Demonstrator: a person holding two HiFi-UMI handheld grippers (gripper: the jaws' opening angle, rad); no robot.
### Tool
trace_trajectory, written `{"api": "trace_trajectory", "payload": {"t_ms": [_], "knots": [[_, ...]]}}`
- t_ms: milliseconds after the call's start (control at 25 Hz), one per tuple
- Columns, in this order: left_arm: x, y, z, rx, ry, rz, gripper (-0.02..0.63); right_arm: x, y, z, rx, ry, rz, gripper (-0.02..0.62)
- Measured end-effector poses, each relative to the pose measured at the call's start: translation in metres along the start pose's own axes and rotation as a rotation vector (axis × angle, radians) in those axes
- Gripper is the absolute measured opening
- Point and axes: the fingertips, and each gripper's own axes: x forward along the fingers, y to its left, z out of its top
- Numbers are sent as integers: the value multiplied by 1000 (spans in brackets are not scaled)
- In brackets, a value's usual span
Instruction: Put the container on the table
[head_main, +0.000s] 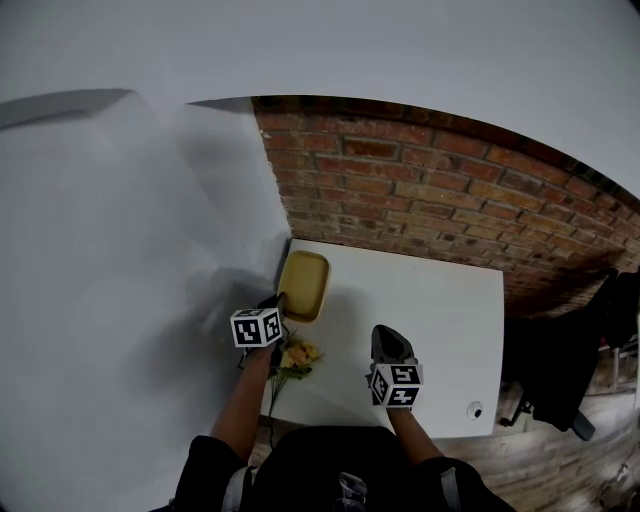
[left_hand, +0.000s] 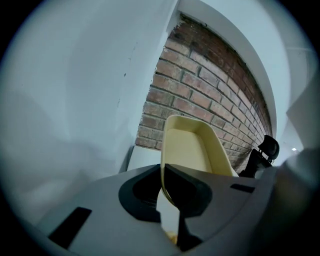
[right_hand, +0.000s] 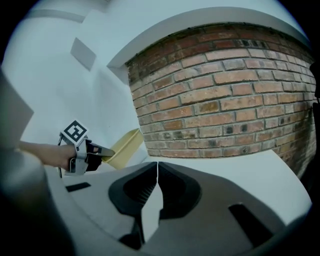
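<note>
Near the brick wall (head_main: 420, 190), the container (head_main: 303, 283), judged light and stiff, is rim-pinched by the left gripper (head_main: 280, 301). The right gripper (head_main: 386, 336) is held closed, empty.

Short sleeves (head_main: 205, 472) on a dark top (head_main: 320, 460); left gripper (head_main: 282, 298), right gripper (head_main: 384, 332) bear black-and-white cubes (head_main: 256, 327).

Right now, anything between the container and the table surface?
Nothing visible. The left gripper holds the yellow container by its rim over the bare far-left corner of the table; the flowers lie nearer the person, clear of it.
</note>
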Motion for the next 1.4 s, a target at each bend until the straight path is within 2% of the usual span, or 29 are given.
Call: {"api": "trace_trajectory", "payload": {"t_ms": [440, 680, 1080, 1400], "knots": [[58, 16, 16, -42, 23, 46, 25, 34, -26, -2, -3, 49, 19, 25], [94, 37, 6, -70, 58, 128, 24, 42, -38, -9, 7, 82, 19, 25], [139, 61, -11, -35, 143, 194, 24, 50, -48, -32, 28, 138, 7, 25], [162, 77, -23, -82, 188, 217, 23, 51, -55, -45, 48, 166, -17, 25]]}}
